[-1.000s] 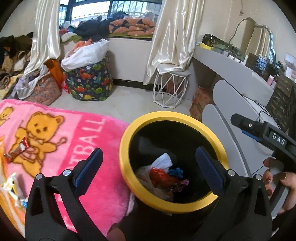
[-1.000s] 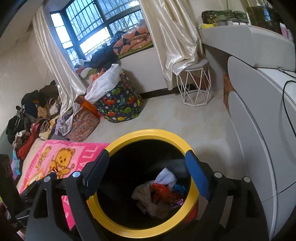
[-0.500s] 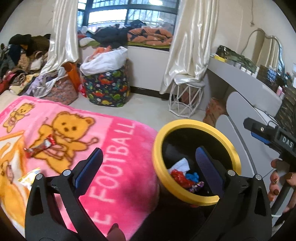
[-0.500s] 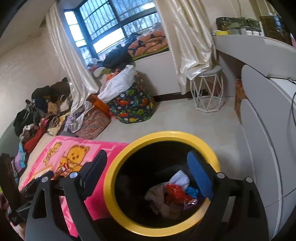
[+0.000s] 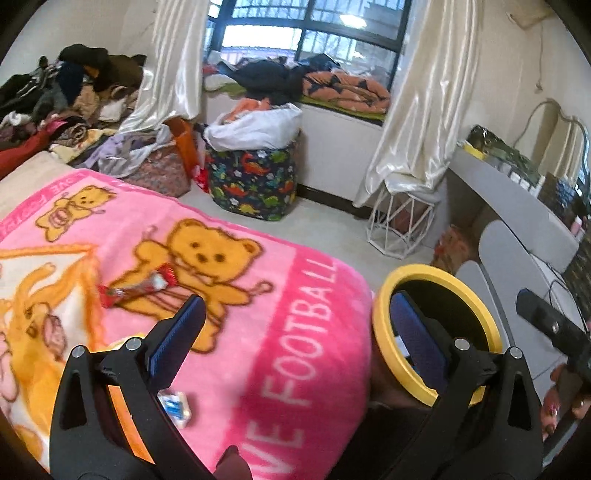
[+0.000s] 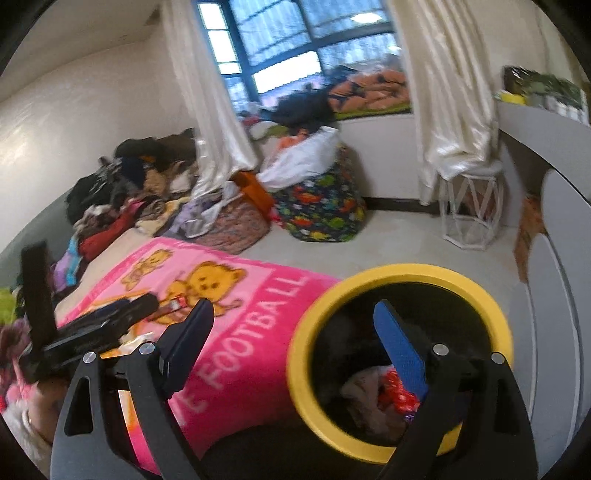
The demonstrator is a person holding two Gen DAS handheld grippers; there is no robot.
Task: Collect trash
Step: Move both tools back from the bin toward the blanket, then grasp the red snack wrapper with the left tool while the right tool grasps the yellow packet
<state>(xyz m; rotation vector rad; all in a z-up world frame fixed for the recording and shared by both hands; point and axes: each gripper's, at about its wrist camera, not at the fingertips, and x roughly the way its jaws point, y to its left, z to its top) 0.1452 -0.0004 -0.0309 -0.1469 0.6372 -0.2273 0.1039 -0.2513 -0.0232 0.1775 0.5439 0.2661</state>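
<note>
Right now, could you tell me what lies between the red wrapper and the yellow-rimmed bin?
Only bare pink blanket, in the left wrist view, between red wrapper and bin.

— What sort of place is this?
— A lived-in bedroom in a home. A bed under a pink teddy-bear blanket [image 5: 229, 295] fills the lower left of the frame.
— Anything else?
— Cream curtains [image 5: 424, 110] flank a big window [image 5: 303, 33] at the top, a pile of clothes [image 5: 66, 99] sits upper left, and a dinosaur-print laundry bag [image 5: 255, 181] stands on the floor mid-frame.
</note>
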